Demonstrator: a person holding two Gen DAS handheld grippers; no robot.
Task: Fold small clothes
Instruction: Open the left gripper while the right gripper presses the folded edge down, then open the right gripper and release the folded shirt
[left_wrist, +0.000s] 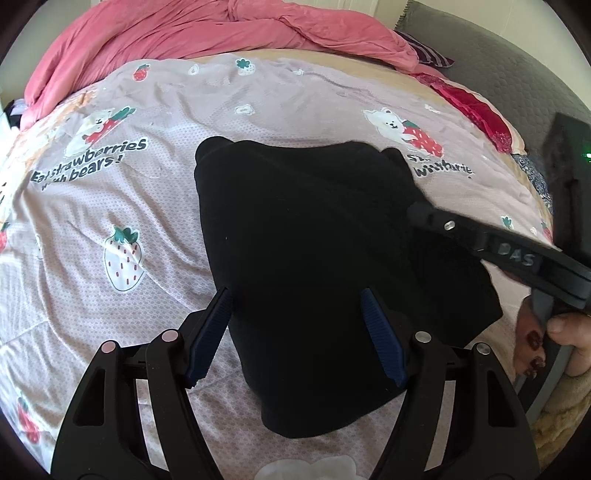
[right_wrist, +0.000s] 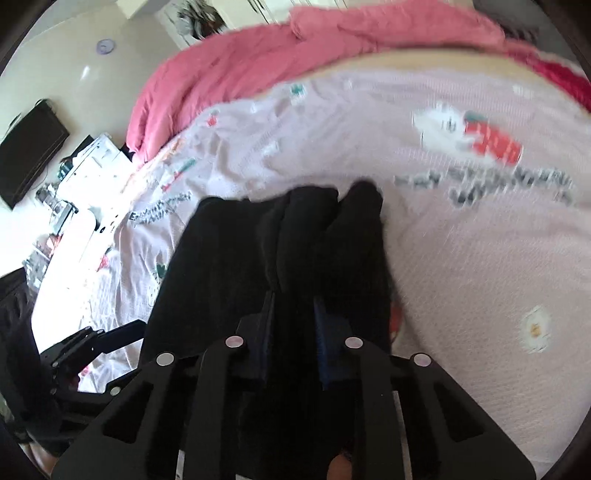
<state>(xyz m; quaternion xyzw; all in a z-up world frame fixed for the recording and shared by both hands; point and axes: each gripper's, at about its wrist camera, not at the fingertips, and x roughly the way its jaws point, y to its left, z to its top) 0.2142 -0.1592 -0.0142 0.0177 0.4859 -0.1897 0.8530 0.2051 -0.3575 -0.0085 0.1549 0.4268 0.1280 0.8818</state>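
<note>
Mid-fold on a black garment (left_wrist: 314, 236) lying on the strawberry-print bed cover (left_wrist: 147, 206). Nearest the garment's lower end, the left gripper (left_wrist: 295, 332) hovers over it, jaws wide, nothing between the pads; the cloth below looks untouched by them. At the garment's right side, the right gripper (right_wrist: 293, 332) has its jaws drawn narrow on a bunched fold of the black cloth, which runs up between the pads; the right-wrist view is blurred, so the exact edge pinched cannot be told. Judgement: the right side is being carried across toward the garment's centre for a lengthwise fold. The next move calls for laying that held edge flat over the middle, releasing, then the left gripper taking the lower end for the crosswise fold. The right gripper's arm crosses above the garment's right half, so the left must keep clear. A person's hand (left_wrist: 554, 339) sits just right of the garment. Beyond the garment's far end the cover is bare; a pink duvet (left_wrist: 221, 29) is heaped well past it, and red fabric (left_wrist: 476, 107) lies far right.
</note>
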